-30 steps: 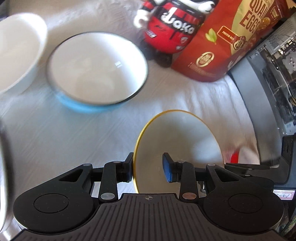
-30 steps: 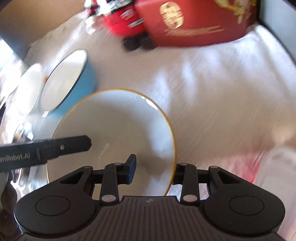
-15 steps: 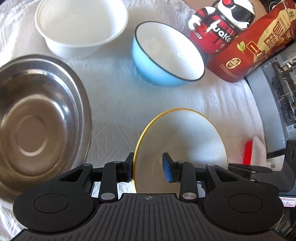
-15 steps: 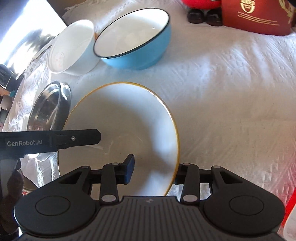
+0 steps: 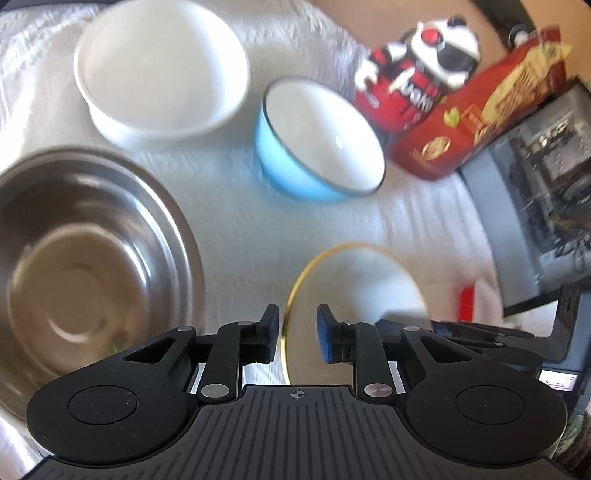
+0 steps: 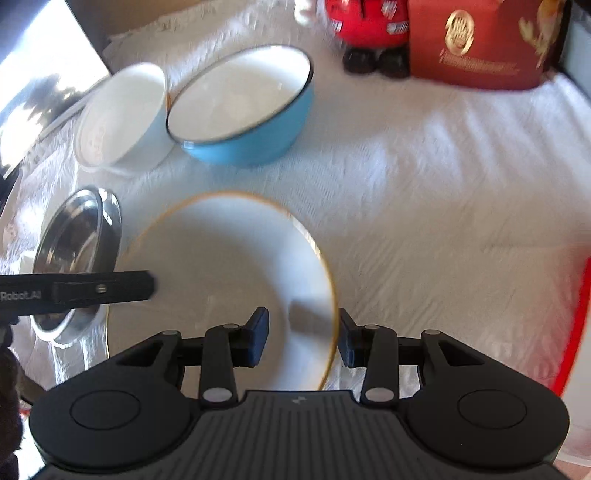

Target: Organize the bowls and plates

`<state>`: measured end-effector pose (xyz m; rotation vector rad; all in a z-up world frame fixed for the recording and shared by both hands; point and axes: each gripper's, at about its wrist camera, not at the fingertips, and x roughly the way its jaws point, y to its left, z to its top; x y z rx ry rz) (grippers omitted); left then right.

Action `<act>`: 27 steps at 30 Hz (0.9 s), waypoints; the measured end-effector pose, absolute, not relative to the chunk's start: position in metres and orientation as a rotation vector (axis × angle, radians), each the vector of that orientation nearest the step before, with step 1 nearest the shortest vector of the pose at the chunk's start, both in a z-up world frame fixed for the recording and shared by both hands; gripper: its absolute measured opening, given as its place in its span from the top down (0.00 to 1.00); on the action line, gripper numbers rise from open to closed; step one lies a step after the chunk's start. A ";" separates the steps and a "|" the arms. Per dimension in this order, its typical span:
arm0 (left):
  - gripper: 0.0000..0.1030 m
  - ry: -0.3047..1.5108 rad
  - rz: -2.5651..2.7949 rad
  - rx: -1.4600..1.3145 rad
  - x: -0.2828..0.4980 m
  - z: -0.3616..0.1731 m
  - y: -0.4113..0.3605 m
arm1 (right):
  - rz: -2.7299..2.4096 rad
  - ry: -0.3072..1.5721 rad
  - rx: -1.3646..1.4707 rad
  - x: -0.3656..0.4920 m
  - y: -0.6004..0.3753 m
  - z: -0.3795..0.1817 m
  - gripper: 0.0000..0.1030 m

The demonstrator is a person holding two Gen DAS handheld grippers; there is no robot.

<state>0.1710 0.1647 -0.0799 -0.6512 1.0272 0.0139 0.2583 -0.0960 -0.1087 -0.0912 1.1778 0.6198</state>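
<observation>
A white plate with a gold rim (image 5: 354,291) (image 6: 221,273) is held between both grippers above the white cloth. My left gripper (image 5: 297,332) straddles its left rim with a visible gap at the inner pad. My right gripper (image 6: 301,336) straddles its right rim, also with a wide gap at the inner pad. A steel bowl (image 5: 85,266) (image 6: 77,251) sits at the left. A white bowl (image 5: 159,70) (image 6: 118,114) and a blue bowl (image 5: 317,140) (image 6: 243,107) stand farther back.
A red toy figure (image 5: 413,74) (image 6: 365,29) and a red snack box (image 5: 480,118) (image 6: 480,40) stand at the back. A grey machine case (image 5: 535,206) lines the right side. A red-edged item (image 6: 580,314) lies at the right.
Both grippers and the plate have shifted slightly; the bowls look closer in the right wrist view. Both jaws appear wider around the plate rim than before.
</observation>
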 end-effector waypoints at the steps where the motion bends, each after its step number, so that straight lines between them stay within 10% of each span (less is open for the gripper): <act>1: 0.76 1.010 0.015 -0.657 0.173 -0.074 0.169 | 0.607 1.159 -0.090 0.260 -0.097 -0.102 0.62; 10: 0.75 0.929 0.162 -0.728 0.241 -0.052 0.207 | 0.592 1.072 -0.057 0.318 -0.081 -0.030 0.61; 27: 0.72 1.015 0.306 -0.596 0.305 -0.082 0.195 | 0.705 1.250 -0.064 0.421 -0.008 -0.120 0.65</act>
